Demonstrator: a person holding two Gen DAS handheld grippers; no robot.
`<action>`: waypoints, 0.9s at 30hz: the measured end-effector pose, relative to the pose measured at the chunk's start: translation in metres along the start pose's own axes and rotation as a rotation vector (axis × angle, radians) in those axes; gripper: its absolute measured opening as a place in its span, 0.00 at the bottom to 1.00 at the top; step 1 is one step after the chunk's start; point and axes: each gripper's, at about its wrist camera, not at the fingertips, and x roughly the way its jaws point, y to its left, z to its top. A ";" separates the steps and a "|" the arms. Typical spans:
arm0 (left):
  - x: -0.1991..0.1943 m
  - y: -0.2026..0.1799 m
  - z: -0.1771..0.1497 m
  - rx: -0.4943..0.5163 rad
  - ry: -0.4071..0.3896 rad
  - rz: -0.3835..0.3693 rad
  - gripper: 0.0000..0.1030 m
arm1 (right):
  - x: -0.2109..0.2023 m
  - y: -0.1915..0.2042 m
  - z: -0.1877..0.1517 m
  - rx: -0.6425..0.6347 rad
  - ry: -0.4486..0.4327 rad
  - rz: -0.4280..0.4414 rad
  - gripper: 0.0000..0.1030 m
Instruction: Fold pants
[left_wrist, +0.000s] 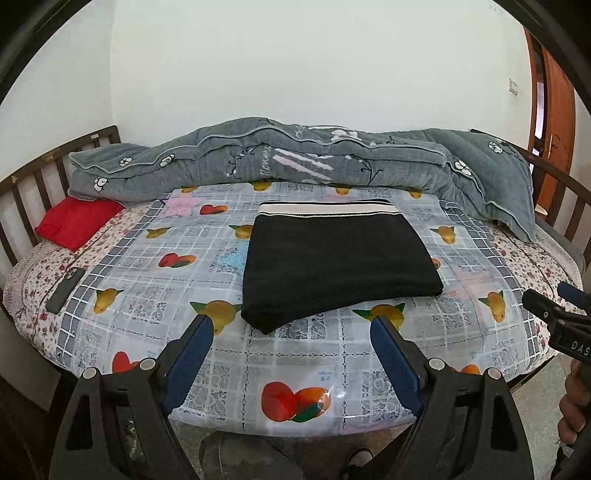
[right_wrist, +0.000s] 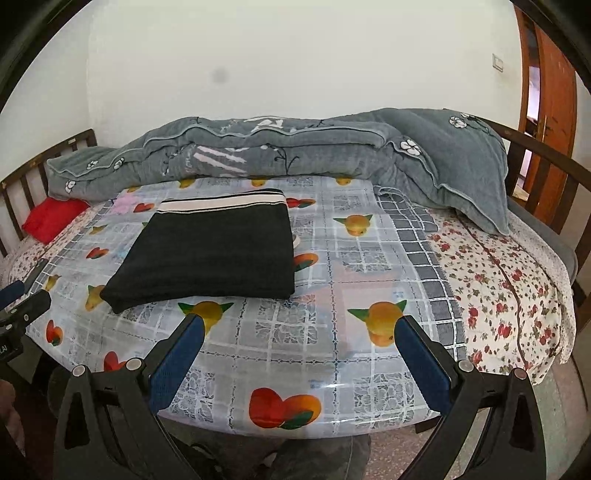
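The black pants (left_wrist: 340, 266) lie folded into a flat rectangle on the fruit-print plastic sheet (left_wrist: 295, 354), with the white-striped waistband at the far edge. My left gripper (left_wrist: 291, 324) hangs open just short of the pants' near corner, with nothing between its blue pads. In the right wrist view the pants (right_wrist: 210, 254) sit ahead and to the left. My right gripper (right_wrist: 300, 323) stands wide open over bare sheet, apart from them. Each gripper shows at the edge of the other's view: the right gripper (left_wrist: 550, 295) and the left gripper (right_wrist: 22, 295).
A rolled grey quilt (left_wrist: 295, 158) runs along the far side of the bed. A red cloth (left_wrist: 77, 221) and a dark phone (left_wrist: 66, 284) lie at the left. Wooden rails (left_wrist: 33, 184) close both ends. A floral bedsheet (right_wrist: 509, 280) shows at the right, with a wooden door (right_wrist: 550, 85) beyond it.
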 end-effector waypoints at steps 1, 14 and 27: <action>0.000 -0.001 0.000 0.000 -0.001 0.001 0.84 | 0.000 0.000 0.001 -0.001 0.000 -0.001 0.98; 0.002 0.000 0.000 0.000 -0.002 0.016 0.84 | -0.001 0.001 0.001 -0.011 -0.002 0.003 0.98; 0.001 0.002 -0.001 -0.005 -0.010 0.028 0.84 | -0.001 0.007 0.000 -0.017 -0.004 0.005 0.98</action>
